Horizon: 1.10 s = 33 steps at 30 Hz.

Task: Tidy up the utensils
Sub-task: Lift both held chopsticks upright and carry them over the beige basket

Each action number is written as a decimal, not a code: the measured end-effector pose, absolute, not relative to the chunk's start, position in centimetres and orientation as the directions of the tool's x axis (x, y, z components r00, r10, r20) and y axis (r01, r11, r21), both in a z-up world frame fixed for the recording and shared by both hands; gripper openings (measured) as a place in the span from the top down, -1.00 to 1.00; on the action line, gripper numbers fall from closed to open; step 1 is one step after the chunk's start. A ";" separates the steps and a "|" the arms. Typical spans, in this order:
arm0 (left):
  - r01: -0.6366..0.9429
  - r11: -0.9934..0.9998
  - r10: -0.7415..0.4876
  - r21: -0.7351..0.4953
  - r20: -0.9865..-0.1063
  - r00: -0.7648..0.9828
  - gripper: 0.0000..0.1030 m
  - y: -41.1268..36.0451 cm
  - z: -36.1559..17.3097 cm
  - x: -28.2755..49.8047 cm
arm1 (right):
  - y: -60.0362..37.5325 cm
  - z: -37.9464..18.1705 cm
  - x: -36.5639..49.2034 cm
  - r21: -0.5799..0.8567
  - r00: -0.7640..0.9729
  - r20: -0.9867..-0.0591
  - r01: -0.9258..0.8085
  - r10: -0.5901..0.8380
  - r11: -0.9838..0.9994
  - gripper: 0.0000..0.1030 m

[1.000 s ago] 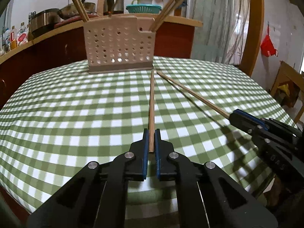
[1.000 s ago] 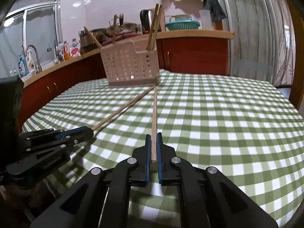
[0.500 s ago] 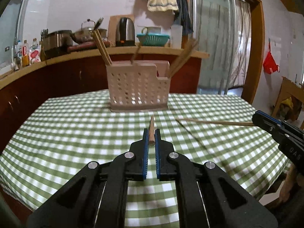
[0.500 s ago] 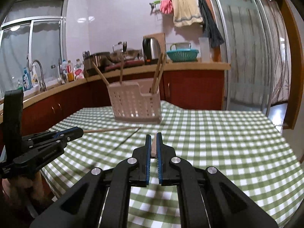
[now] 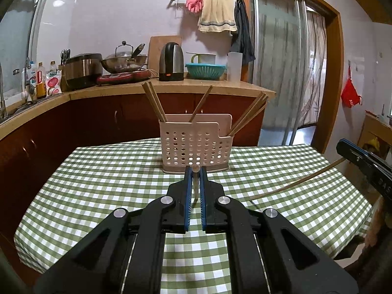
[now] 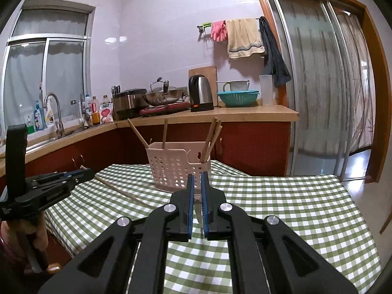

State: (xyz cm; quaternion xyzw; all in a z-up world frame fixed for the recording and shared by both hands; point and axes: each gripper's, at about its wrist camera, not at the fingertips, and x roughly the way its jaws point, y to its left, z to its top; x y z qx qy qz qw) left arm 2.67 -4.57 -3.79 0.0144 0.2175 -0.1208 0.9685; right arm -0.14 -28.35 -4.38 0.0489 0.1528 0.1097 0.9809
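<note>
Evidently each tool clamps one chopstick by its end, so the free length can be steered. The left gripper [image 5: 195, 171] pinches a chopstick [image 5: 195, 169] seen nearly end-on, aimed at the perforated utensil basket [image 5: 194, 147] straight ahead. The right gripper [image 6: 198, 180] grips the other chopstick [image 5: 294, 182], which slants down over the checked tablecloth [image 5: 98, 183], likely ready to tip into a compartment.

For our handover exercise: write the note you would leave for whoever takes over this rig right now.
Left tongs: shut on a chopstick, lifted clear of the table.
Right tongs: shut on a second chopstick, also in the air.
Holder: at the table's far end, several chopsticks already standing in it.
Left to do: carry both to the holder and drop them in.
</note>
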 end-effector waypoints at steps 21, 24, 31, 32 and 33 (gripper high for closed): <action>0.283 0.957 -0.279 -0.063 -0.467 0.839 0.87 -2.6 -1.5 7.8 | -26.7 -2.4 6.3 0.097 0.929 -0.287 -0.215 0.234 0.972 0.88; 0.296 0.953 -0.292 -0.068 -0.471 0.832 0.87 -2.4 -0.9 8.2 | -26.7 -1.8 6.6 0.102 0.925 -0.293 -0.221 0.242 0.970 0.88; 0.318 0.946 -0.313 -0.061 -0.431 0.847 0.87 -1.4 2.4 8.7 | -26.9 1.1 7.0 0.122 0.927 -0.256 -0.251 0.275 0.960 0.88; 0.322 0.945 -0.317 -0.062 -0.422 0.849 0.87 -1.3 3.0 8.9 | -26.9 1.7 7.1 0.125 0.927 -0.248 -0.257 0.281 0.958 0.88; 0.326 0.943 -0.322 -0.062 -0.410 0.853 0.87 -1.1 3.8 9.0 | -26.9 2.2 7.3 0.125 0.928 -0.238 -0.264 0.288 0.956 0.88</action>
